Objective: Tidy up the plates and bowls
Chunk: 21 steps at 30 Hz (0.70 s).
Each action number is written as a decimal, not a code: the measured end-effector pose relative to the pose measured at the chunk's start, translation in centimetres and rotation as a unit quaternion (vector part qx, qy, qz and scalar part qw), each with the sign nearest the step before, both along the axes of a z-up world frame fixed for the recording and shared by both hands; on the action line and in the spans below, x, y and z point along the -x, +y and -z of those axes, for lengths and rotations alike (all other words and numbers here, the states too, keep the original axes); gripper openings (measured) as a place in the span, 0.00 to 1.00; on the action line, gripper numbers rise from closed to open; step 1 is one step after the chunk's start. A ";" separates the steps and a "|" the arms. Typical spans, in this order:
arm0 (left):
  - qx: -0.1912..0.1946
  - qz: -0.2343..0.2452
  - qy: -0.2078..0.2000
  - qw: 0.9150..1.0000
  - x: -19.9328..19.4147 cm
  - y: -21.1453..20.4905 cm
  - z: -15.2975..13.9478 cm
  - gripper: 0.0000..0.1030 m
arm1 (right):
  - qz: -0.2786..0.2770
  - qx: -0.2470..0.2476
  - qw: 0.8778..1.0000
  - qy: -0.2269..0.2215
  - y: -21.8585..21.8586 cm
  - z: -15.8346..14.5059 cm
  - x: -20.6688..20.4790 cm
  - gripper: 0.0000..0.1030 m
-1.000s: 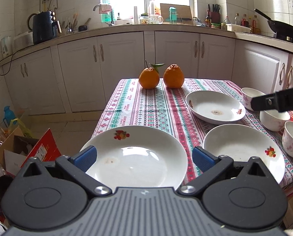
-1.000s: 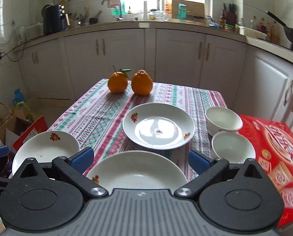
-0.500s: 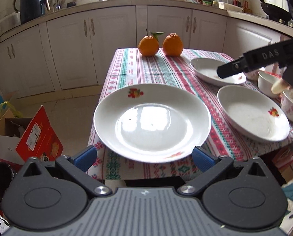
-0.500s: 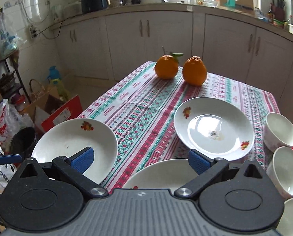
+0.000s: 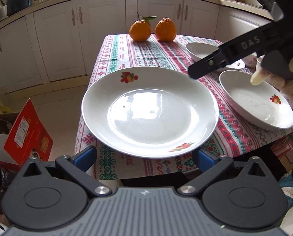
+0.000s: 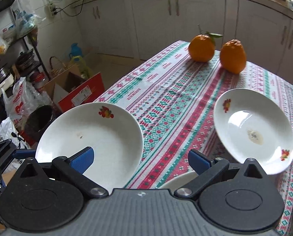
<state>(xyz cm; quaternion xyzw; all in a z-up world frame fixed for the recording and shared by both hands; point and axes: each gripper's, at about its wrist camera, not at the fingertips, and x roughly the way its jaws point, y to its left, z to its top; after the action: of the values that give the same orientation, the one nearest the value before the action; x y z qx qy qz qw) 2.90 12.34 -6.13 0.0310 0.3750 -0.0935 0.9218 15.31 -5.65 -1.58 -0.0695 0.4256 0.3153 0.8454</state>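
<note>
The left gripper [image 5: 144, 158] has its blue-padded fingers [image 5: 85, 157] spread wide, the white fruit-print plate [image 5: 149, 114] lying just beyond them at the near corner of the patterned surface [image 5: 156, 57]. The right gripper [image 6: 140, 158], fingers equally parted and empty, hovers with that same plate ahead-left and a second white plate [image 6: 252, 129] ahead-right.

Left gripper [image 5: 144, 155]: black body, ribbed grey plate, blue pads [image 5: 85, 155], silver screws. Right gripper [image 6: 140, 160] identical; "DAS" lettering.
</note>
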 end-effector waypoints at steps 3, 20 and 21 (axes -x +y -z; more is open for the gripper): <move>-0.001 0.004 0.004 1.000 -0.4 0.0 0.3 0.99 | -0.019 0.002 0.999 0.027 1.0 0.9 -0.9 1.00; -0.007 0.028 -0.006 1.000 -0.5 0.2 0.7 1.00 | -0.058 0.043 0.991 0.108 4.4 3.2 -3.2 1.00; -0.006 0.029 -0.009 1.000 -0.4 0.2 0.7 1.00 | -0.057 0.044 0.991 0.110 4.4 3.2 -3.3 1.00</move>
<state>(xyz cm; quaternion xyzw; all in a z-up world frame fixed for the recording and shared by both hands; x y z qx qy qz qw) 3.29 12.55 -6.85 0.0485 0.3660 -0.1172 0.9219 18.58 -1.29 -4.78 -0.0951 0.5250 0.3496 0.7701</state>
